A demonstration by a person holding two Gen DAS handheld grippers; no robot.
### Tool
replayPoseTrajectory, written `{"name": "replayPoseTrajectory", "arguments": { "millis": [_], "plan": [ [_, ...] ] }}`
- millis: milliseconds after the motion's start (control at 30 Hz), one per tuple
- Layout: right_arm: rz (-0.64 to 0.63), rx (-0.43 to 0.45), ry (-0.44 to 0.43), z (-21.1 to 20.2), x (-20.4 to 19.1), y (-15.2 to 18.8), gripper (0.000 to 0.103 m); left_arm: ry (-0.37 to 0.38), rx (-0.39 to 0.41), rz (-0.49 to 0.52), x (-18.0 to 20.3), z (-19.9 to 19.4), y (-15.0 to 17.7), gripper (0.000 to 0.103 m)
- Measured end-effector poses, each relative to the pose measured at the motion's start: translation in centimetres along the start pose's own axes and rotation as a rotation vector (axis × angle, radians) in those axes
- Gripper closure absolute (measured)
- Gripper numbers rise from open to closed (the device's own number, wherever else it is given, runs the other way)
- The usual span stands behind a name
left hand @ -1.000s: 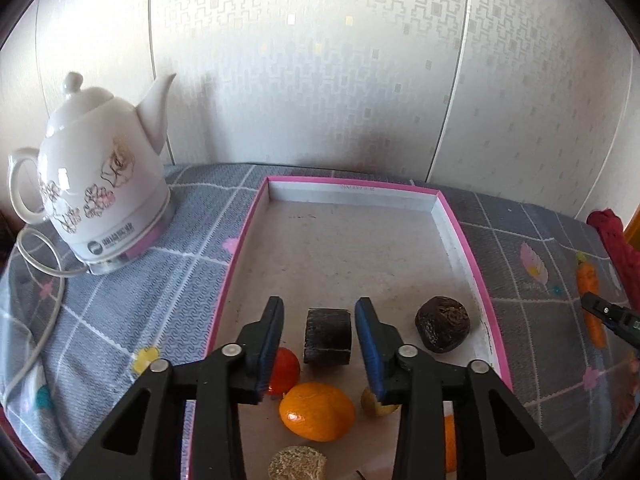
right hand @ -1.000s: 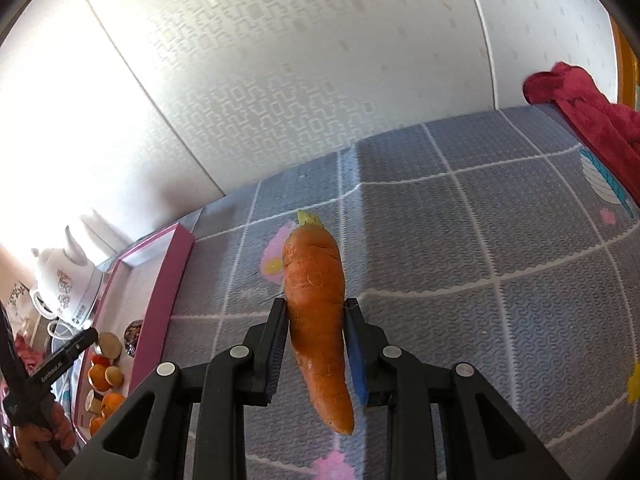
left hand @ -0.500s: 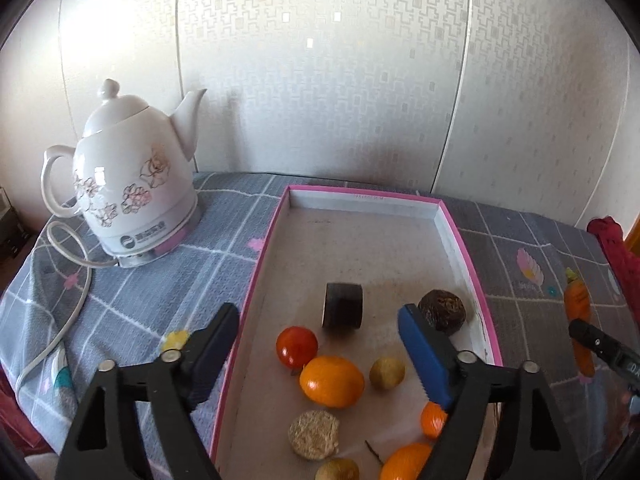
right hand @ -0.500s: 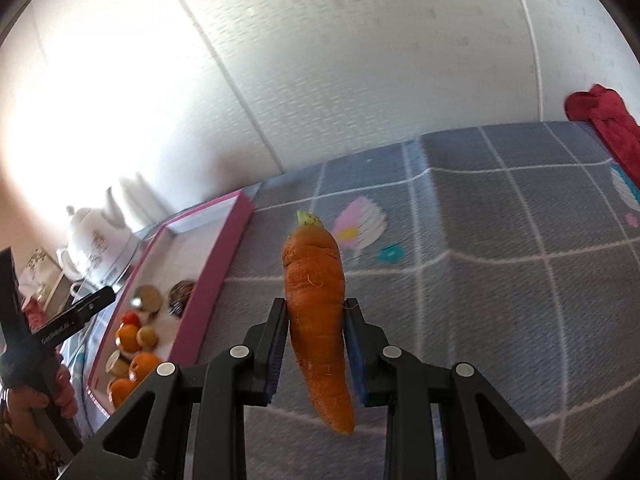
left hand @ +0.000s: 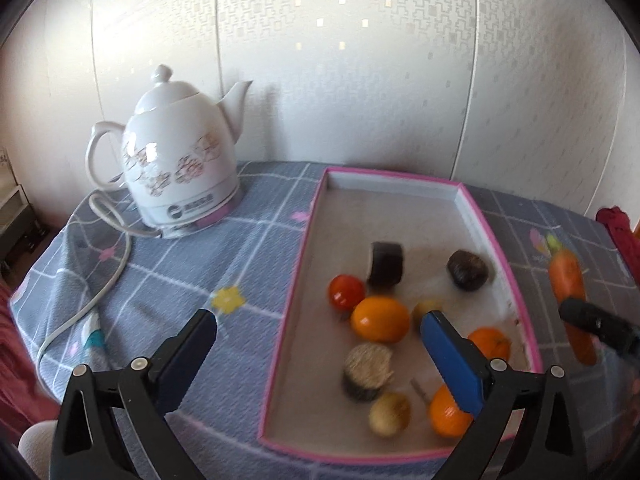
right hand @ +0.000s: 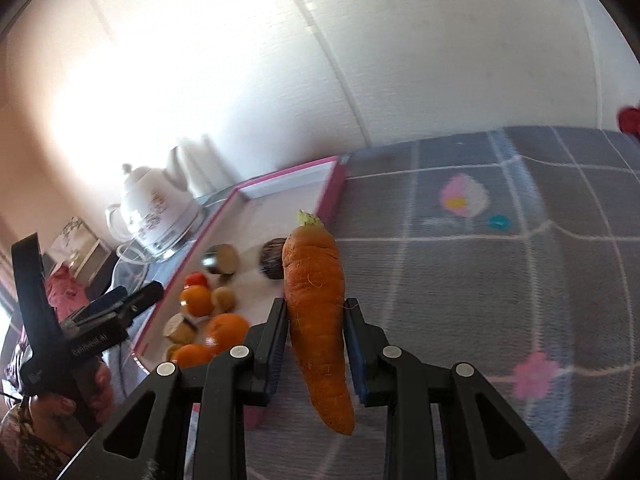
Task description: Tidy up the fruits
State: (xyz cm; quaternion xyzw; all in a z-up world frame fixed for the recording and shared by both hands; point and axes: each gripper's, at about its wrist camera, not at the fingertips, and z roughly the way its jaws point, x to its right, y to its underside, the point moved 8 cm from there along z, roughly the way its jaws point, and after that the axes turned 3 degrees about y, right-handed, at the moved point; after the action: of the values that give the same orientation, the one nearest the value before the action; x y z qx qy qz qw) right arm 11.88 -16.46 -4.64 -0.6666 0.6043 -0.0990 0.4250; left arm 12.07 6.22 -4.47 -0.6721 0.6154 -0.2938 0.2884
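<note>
A pink-rimmed tray on the grey checked cloth holds several fruits: oranges, a red tomato, a dark round fruit, a dark cylinder piece and small yellowish ones. My left gripper is open wide and empty, above the tray's near end. My right gripper is shut on an orange carrot, held above the cloth just right of the tray. The carrot also shows in the left wrist view.
A white flowered electric kettle with its cord stands left of the tray. A red cloth lies at the table's right edge. A patterned wall runs behind the table.
My left gripper has opened wide, let go of the dark cylinder piece, and pulled back and up. My right gripper has carried the carrot left toward the tray.
</note>
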Motion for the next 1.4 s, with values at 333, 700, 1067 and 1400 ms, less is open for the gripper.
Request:
{"name": "replayPoseTrajectory", "arguments": {
  "millis": [333, 700, 1067, 1400],
  "plan": [
    [-0.054, -0.08, -0.041, 4.5, -5.7, -2.1, 0.075, -0.063, -0.022, 0.01, -2.2, -0.7, 2.1, 0.0],
    [-0.115, -0.182, 0.059, 10.3, -7.1, -3.7, 0.075, -0.108, -0.068, -0.024, -3.2, -1.3, 3.0, 0.0],
    [-0.089, -0.134, 0.087, 10.7, -6.8, -4.3, 0.067, -0.113, -0.109, -0.077, -3.9, -0.9, 3.5, 0.0],
    [-0.08, 0.031, 0.179, 4.1, -7.4, -1.5, 0.04, -0.131, -0.094, -0.073, -3.7, -1.7, 3.5, 0.0]
  ]
}}
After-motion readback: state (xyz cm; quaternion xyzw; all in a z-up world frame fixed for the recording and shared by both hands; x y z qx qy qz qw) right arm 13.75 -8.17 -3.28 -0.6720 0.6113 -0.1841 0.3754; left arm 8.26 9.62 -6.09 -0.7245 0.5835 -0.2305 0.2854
